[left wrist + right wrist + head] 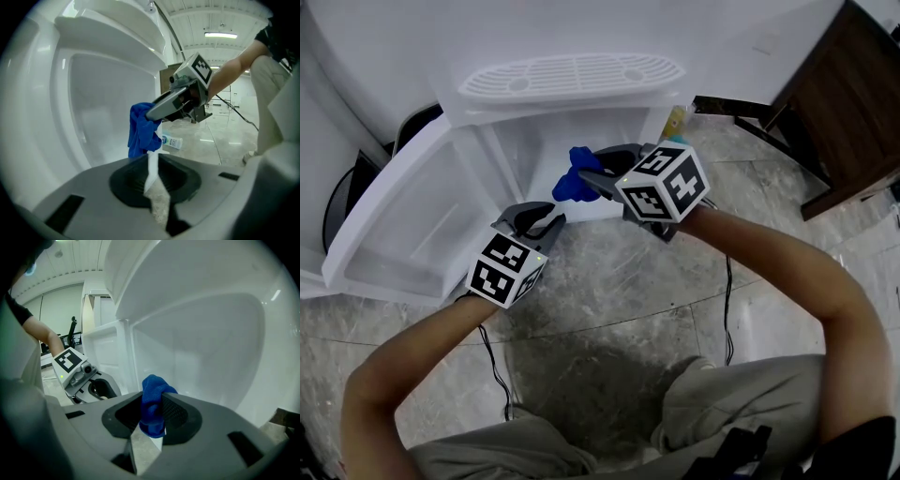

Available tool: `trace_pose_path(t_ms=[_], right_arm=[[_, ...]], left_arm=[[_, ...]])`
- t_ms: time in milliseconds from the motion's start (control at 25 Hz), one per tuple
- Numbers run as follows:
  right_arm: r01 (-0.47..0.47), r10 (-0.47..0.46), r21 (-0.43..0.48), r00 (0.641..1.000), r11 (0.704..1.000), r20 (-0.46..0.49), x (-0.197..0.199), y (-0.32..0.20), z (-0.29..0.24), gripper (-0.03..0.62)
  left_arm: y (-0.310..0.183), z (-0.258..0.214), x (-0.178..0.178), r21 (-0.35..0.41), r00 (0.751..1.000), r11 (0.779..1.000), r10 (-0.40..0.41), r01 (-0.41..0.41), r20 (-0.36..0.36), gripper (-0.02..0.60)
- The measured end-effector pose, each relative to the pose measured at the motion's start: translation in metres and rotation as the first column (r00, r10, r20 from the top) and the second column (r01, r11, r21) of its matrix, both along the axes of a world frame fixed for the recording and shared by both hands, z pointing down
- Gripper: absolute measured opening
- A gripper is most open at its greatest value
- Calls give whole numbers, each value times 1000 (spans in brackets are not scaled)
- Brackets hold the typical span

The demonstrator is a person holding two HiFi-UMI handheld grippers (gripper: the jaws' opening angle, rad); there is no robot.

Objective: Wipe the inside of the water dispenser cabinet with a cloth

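Note:
The white water dispenser's cabinet [534,155] stands open below me, its door [412,225] swung out to the left. A bunched blue cloth [573,181] is clamped in my right gripper [592,174], which is held just in front of the cabinet opening. In the right gripper view the cloth [152,401] sticks up between the jaws of that gripper [153,414], facing the white inner wall [206,348]. My left gripper [542,221] is open and empty beside the door's lower edge. In the left gripper view the cloth [142,131] hangs from the right gripper [151,114].
The dispenser's drip grille [572,75] overhangs the opening. A small bottle [171,142] lies on the tiled floor [609,309] by the cabinet. A dark wooden cabinet [844,103] stands at the right. Cables [728,309] trail across the floor by the person's knees.

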State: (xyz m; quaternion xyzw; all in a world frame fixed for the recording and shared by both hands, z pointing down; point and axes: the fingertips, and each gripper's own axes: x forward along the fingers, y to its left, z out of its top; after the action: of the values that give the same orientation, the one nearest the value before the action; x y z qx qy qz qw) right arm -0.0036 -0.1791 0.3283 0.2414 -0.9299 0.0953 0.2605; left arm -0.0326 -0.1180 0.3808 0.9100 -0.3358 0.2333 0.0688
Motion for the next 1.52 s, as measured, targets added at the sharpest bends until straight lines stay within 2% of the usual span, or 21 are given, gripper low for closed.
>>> trace_pose_path(t_ms=[40,360,600,760,920,1120,1520], right_arm=[[1,-1,-2,1000,1000,-2,0,0,1,95],[31,-31,17,999,999,-24,-7,2,8,95],[68,-53,159,994,985,-94,-27,-27,10,95],[110,-78,220,986,969,-148,-53,-45,26,95],[176,-100,272,957,946,-272,-75,-63,63,95],[267,-128,301,903,915,-411,-105,-80,114,95],[265,-42,364,854,893,-519,-129,-138,139,95]], left_arm=[[2,-4,0,13,1000,1000,11,-11,-9,6],[6,-9,5,31,999,999,37,-36,-37,6],[7,1,2,-13,998,999,31,-32,-56,6],[12,14,-1,-42,997,999,28,-30,-69,5],[15,24,-11,-53,997,998,30,-34,-77,5],[15,40,-29,-79,996,997,9,-15,-84,6],[24,65,-62,-118,998,993,-20,13,-64,6]])
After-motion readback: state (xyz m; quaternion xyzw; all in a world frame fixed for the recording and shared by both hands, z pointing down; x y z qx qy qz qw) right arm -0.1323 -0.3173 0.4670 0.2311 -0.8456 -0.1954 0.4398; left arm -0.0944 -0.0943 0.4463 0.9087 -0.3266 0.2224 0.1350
